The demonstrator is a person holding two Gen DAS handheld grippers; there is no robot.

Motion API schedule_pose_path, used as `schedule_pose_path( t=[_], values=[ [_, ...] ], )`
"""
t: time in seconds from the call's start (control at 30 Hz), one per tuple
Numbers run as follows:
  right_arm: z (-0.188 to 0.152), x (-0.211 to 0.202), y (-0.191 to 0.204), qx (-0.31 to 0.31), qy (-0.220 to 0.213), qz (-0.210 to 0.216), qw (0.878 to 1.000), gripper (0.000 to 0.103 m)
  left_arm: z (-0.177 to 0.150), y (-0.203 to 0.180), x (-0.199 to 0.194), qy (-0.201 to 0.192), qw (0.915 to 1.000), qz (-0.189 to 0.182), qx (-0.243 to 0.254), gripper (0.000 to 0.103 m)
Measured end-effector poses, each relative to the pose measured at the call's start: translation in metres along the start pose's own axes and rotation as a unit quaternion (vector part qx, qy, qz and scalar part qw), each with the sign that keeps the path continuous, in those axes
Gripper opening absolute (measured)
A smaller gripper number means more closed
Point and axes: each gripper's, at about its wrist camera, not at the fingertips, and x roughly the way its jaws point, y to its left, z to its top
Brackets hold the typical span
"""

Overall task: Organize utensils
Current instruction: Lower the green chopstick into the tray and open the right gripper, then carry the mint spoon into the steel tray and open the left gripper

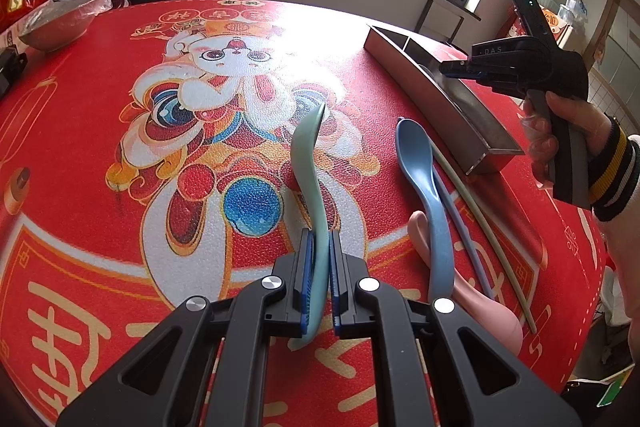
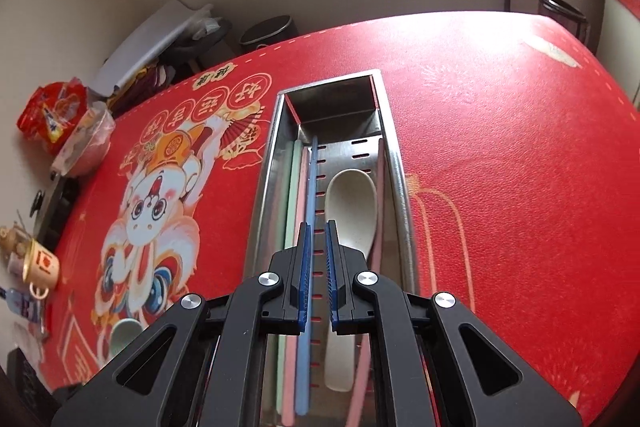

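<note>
Mint spoon gripped, tray waiting

Left gripper (image 1: 319, 259) clamps the mint-green plastic spoon (image 1: 310, 163); right gripper (image 2: 317, 267), nearly closed, empty. Lower the spoon flat beside the cream spoon (image 2: 349, 211) in the long steel tray (image 2: 394, 163).

Metal tray (image 2: 394, 163) mouth unobstructed above, chopsticks (image 2: 306, 195) and white spoon (image 2: 350, 203) filling its floor, red tablecloth (image 2: 500, 155) bare beside it

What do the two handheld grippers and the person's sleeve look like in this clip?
Both the left gripper and the right gripper are black plastic, with cut-out linkage arms, silver round pivot bolts and ribbed blue pads on the fingers. Seen from outside, the right unit has a grey pistol handle and "DAS" lettering. The cuff is black knit with yellow and white stripes.
</note>
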Motion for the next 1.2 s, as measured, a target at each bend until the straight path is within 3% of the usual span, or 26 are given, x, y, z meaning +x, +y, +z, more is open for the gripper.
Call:
schedule_pose_path(
  t=[0.23, 0.3, 0.33, 0.4, 0.53, 0.63, 0.9, 1.2],
  values=[
    [-0.015, -0.029, -0.004, -0.056, -0.034, -0.034, 0.997, 0.012, 0.0, -0.002, 0.0, 0.0, 1.0, 0.005, 0.004, 0.008],
    [-0.02, -0.039, -0.007, -0.066, -0.046, -0.036, 0.996, 0.03, 0.0, -0.002, 0.0, 0.0, 1.0, 0.005, 0.004, 0.008],
    [-0.024, -0.045, -0.009, -0.071, -0.056, -0.034, 0.995, 0.047, 0.0, -0.002, 0.0, 0.0, 1.0, 0.005, 0.004, 0.008],
    [-0.032, -0.056, -0.011, -0.092, -0.075, -0.029, 0.992, 0.05, 0.0, -0.002, 0.0, 0.0, 1.0, 0.006, 0.005, 0.008],
    [-0.051, -0.074, -0.014, -0.126, -0.097, -0.023, 0.987, 0.066, 0.0, -0.004, 0.0, 0.0, 0.9999, 0.01, 0.009, 0.008],
    [-0.066, -0.088, -0.016, -0.15, -0.123, -0.028, 0.981, 0.089, 0.0, -0.004, 0.0, 0.0, 0.9999, 0.012, 0.01, 0.008],
    [-0.091, -0.095, -0.045, -0.133, -0.143, -0.015, 0.981, 0.089, -0.001, -0.009, 0.0, 0.0, 0.9995, 0.025, 0.02, 0.008],
    [-0.095, -0.096, -0.057, -0.108, -0.172, -0.013, 0.979, 0.089, 0.005, -0.006, -0.001, 0.004, 0.9992, 0.039, 0.009, 0.007]
  ],
)
